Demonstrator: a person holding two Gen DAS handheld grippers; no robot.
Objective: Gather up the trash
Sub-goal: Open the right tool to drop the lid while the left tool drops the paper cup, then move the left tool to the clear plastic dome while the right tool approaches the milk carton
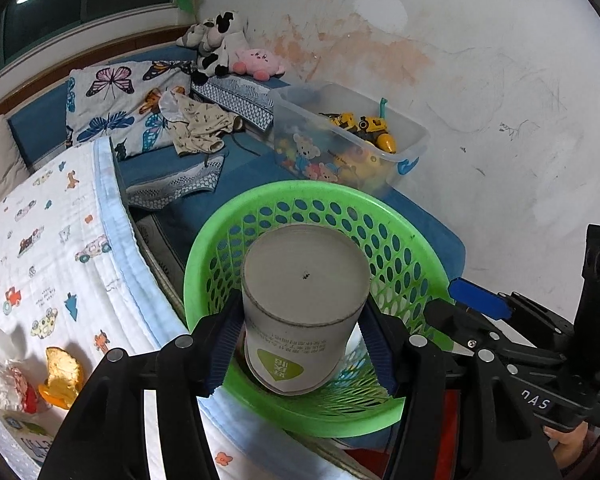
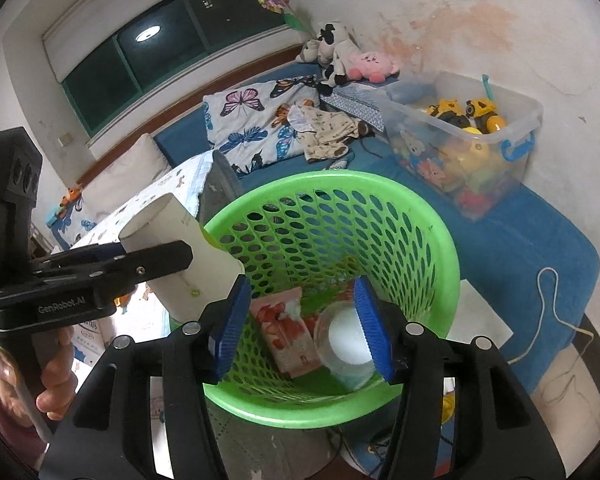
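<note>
My left gripper (image 1: 302, 338) is shut on a white paper cup (image 1: 304, 300), held upside down at the rim of the green perforated basket (image 1: 204, 264). In the right wrist view the same cup (image 2: 180, 252) sits in the left gripper (image 2: 168, 258) at the basket's left rim (image 2: 440, 232). My right gripper (image 2: 300, 328) is open and empty above the basket's near side. Inside the basket lie a pink strawberry-print packet (image 2: 288, 328) and a clear plastic cup (image 2: 346, 344).
Crumpled wrappers and an orange-gold piece (image 1: 62, 374) lie on the white printed quilt (image 1: 40, 240) at lower left. A clear toy bin (image 2: 464, 140) stands on the blue bed by the wall. Pillows, clothes and plush toys (image 2: 340, 56) lie further back.
</note>
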